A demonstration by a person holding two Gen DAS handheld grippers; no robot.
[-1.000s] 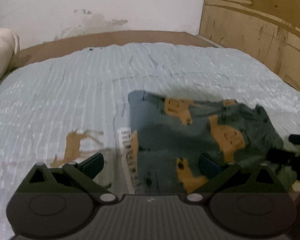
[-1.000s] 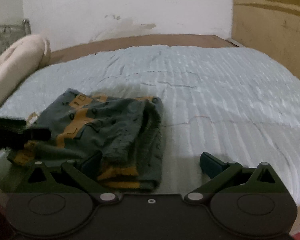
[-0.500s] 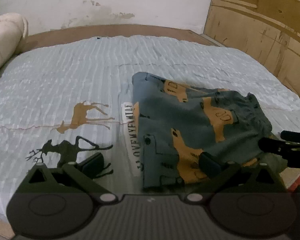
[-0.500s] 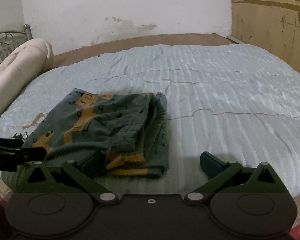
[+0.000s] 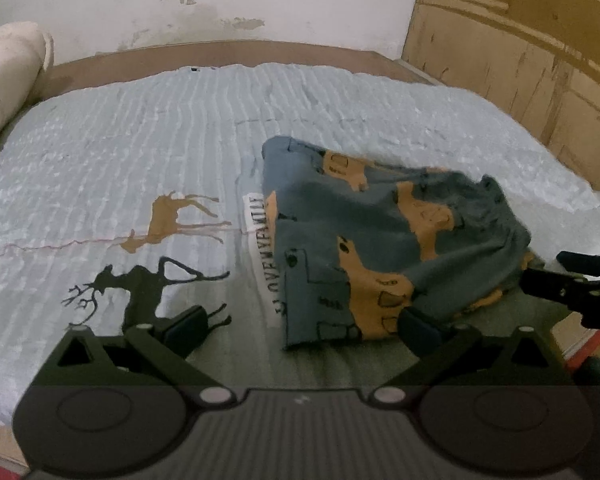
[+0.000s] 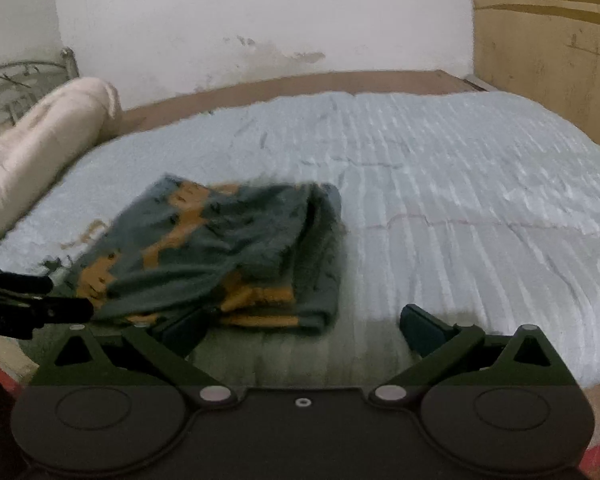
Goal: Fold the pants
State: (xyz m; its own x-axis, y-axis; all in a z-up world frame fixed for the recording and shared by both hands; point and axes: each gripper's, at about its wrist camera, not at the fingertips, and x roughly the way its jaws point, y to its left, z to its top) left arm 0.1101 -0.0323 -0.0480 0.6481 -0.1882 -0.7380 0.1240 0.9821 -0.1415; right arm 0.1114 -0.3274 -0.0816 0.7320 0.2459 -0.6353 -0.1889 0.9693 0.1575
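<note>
On the light-blue bedspread, near the bed's front edge, lay the folded pants, closer in view than half a second before. Both left gripper and right gripper spread wide, empty. Behind: rolled cream blanket, stained white wall, wooden panel.

A light blue quilt covers the bed, printed with an orange deer and a black one (near its front edge). A cream bolster lies along the left edge.
</note>
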